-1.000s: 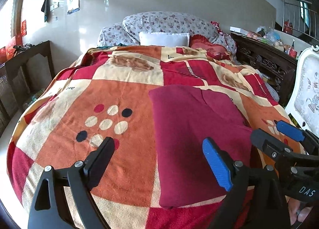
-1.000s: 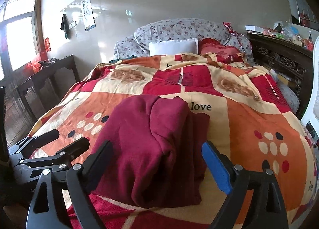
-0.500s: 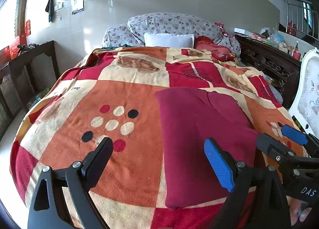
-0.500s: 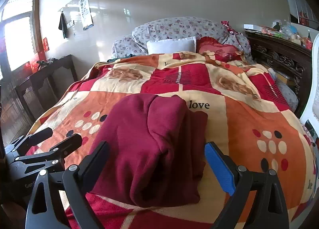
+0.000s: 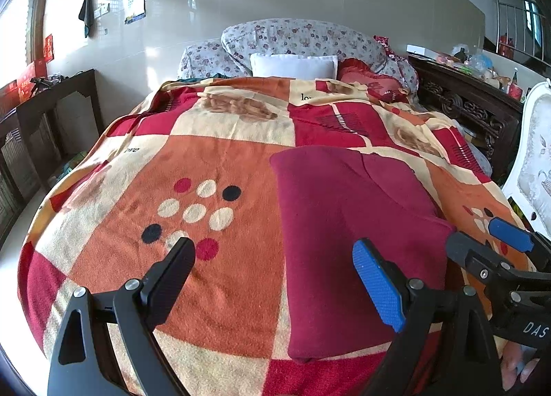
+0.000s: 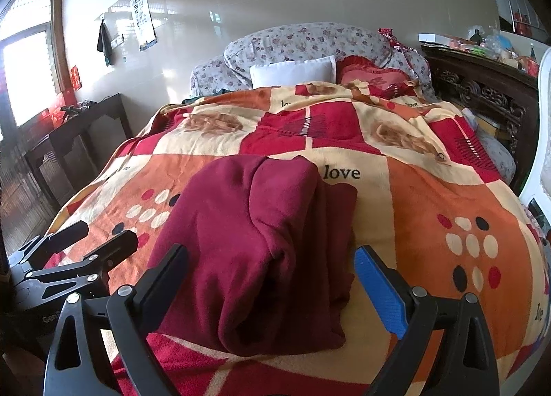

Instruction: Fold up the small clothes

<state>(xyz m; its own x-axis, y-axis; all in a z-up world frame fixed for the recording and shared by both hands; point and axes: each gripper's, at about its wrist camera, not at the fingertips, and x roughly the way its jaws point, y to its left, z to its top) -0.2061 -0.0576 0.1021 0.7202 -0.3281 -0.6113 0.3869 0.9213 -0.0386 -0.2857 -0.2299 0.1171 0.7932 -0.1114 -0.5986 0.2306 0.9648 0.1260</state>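
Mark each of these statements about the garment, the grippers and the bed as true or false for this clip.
1. The maroon garment lies folded on the patchwork blanket. True.
2. The right gripper is clamped on the garment. False: it is open, holding nothing.
3. The left gripper is open. True.
4. The white pillow sits on the garment. False: it is at the head of the bed.

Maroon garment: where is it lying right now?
The maroon garment lies folded on the patchwork blanket near the bed's foot, centred in the right wrist view just left of the "love" lettering.
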